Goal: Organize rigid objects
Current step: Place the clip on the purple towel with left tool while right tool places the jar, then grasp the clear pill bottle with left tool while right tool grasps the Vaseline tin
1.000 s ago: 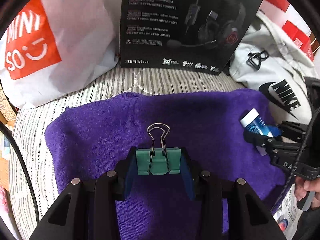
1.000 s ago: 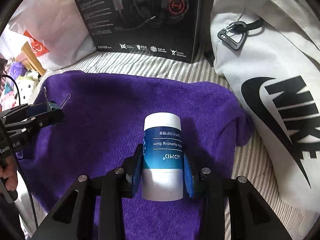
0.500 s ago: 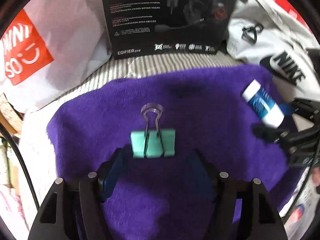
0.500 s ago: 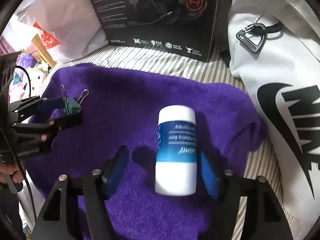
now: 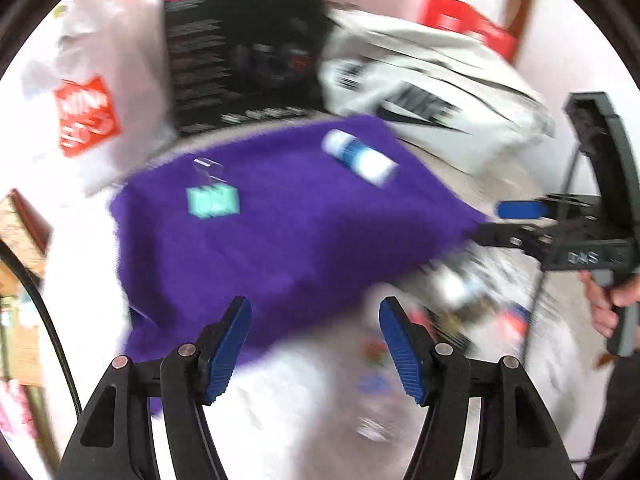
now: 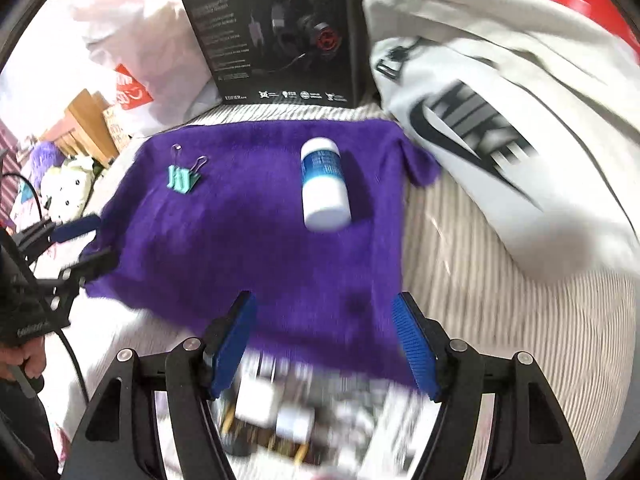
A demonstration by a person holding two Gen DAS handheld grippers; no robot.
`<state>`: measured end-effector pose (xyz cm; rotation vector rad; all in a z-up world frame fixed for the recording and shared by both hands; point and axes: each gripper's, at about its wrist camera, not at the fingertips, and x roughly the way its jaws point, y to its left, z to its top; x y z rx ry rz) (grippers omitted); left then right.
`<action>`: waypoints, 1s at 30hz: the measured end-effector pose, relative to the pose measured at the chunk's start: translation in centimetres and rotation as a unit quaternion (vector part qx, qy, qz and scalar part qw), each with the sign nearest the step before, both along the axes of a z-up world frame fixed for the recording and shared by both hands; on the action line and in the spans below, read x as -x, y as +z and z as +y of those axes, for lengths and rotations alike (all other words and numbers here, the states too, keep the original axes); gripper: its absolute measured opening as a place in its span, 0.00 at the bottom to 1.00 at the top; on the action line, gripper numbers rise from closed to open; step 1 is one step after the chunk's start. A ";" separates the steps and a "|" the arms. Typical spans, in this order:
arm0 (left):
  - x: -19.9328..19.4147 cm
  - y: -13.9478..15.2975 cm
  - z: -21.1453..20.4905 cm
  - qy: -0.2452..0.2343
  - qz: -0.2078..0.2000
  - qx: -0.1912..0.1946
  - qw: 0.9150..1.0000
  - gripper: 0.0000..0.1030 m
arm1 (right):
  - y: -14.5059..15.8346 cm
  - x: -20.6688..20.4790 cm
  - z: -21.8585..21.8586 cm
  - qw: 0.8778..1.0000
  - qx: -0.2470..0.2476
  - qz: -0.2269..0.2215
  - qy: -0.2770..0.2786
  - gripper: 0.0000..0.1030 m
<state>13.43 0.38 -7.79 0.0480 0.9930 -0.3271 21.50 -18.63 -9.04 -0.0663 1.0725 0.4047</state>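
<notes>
We see the fuzzy purple towel [image 6: 256, 240] spread mid-frame, bearing the mint-green metal binder clip [image 6: 182, 178] at upper left and the smooth white-and-blue cylindrical bottle [image 6: 324, 188] lying right of it. Left tongs [image 5: 316, 344] are closing slightly with nothing between; right tongs [image 6: 324, 344] gape empty, ribbed blue pads.

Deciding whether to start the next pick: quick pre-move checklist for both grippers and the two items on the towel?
1. Left gripper empty, nothing between its fingers: ok, though its jaws are closing a little.
2. Right gripper open and empty: ok.
3. Green binder clip resting on the purple towel, clear of both grippers: ok.
4. Balm tube lying on its side on the towel, free: ok.
5. Clip and tube apart: ok.
6. Next target identified: cannot tell; foreground clutter is blurred.
</notes>
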 end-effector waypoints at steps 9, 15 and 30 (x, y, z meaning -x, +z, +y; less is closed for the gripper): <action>2.7 -4.8 -4.2 -0.063 0.037 -0.071 0.995 0.62 | -0.6 8.6 -5.1 0.999 -0.002 0.012 -0.047 0.68; 2.3 -5.6 -4.1 -0.070 0.037 -0.107 0.991 0.55 | -2.0 12.3 -6.6 0.998 0.014 0.018 -0.061 0.68; 2.3 -5.1 -3.0 -0.051 0.043 -0.070 0.995 0.38 | -4.7 14.2 -4.8 0.998 -0.003 0.031 -0.058 0.68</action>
